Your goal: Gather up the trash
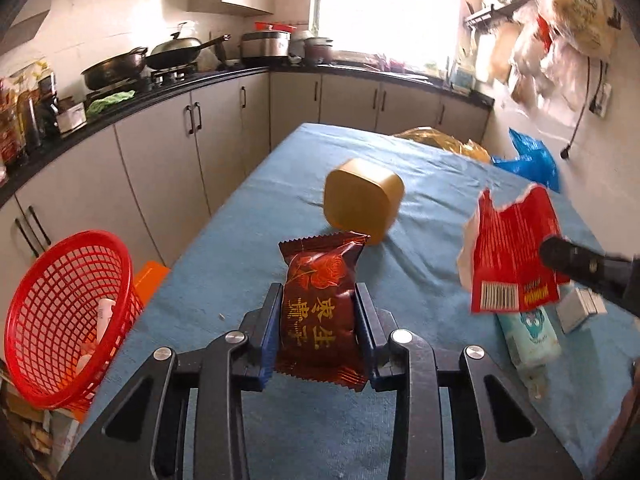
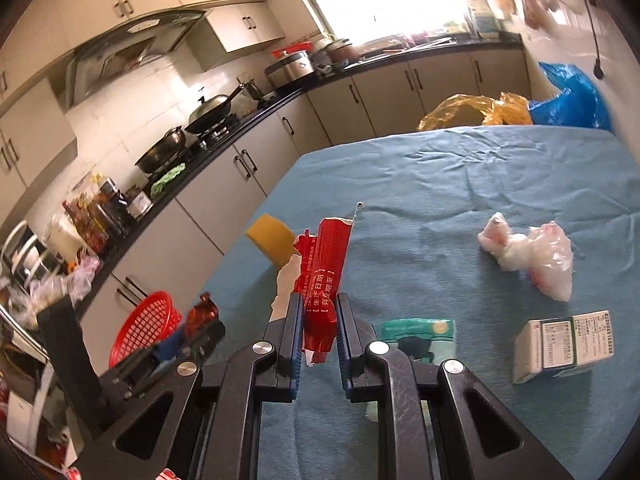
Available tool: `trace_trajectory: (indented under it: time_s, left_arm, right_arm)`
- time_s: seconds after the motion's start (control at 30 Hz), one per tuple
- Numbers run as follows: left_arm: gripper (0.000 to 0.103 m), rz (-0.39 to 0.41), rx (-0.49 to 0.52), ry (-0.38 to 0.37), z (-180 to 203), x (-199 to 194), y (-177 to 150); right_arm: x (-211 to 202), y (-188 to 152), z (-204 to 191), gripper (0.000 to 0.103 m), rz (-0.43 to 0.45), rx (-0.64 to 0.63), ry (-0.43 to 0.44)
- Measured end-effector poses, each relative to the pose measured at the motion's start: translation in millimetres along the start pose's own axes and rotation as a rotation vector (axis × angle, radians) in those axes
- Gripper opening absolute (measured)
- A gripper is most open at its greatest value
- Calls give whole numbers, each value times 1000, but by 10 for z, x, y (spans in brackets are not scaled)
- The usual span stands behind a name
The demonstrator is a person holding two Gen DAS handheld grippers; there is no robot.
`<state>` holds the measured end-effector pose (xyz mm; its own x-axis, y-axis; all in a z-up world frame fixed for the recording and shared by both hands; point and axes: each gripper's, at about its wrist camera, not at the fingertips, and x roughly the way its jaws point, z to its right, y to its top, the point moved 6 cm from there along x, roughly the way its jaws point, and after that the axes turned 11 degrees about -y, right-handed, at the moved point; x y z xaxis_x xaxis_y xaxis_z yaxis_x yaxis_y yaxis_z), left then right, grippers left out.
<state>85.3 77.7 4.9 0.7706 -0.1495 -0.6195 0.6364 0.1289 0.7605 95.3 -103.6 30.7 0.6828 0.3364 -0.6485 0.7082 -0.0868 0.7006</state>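
The left tool point(image 1: 318, 312) is clamped on a dark maroon foil snack packet with gold characters point(image 1: 318, 312), both pads pressing its sides, and holds it above the blue cloth-covered worktop point(image 1: 248, 264). The right tool point(image 2: 318, 312) is pinched together on a torn red paper wrapper with white print point(image 2: 326, 272), which stands upright between its pads; in the left view that wrapper point(image 1: 514, 248) hangs off a black fingertip at the right edge. A red plastic mesh basket point(image 1: 64, 312) sits past the worktop's left edge, tilted, with a few pale scraps inside. Beyond the maroon packet a gold rounded square plastic tub point(image 1: 362, 198) lies on its side on the cloth. Near the right tool lie a pale green tissue pack point(image 2: 418, 334) and a small white printed cardboard box point(image 2: 560, 346), and farther out a crumpled clear plastic bag point(image 2: 532, 260). At the far end of the worktop sit a yellow plastic bag point(image 2: 472, 112) and a blue plastic bag point(image 2: 572, 96).
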Motion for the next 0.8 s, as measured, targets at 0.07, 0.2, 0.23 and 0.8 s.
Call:
trace_trajectory:
  time_s: [0.07, 0.2, 0.23, 0.8]
  left_arm:
    - [33, 0, -10, -6, -4, 0, 8]
    - [33, 24, 11, 15, 6, -42, 19]
    - [33, 29, 16, 18, 11, -53, 20]
    - [33, 57, 28, 58, -10, -104, 26]
  right_arm:
    - [16, -32, -47, 16, 2, -23, -5]
    - [40, -73, -111, 16, 2, -47, -13]
    - [42, -79, -121, 16, 3, -52, -15]
    - [61, -116, -138, 16, 15, -64, -32]
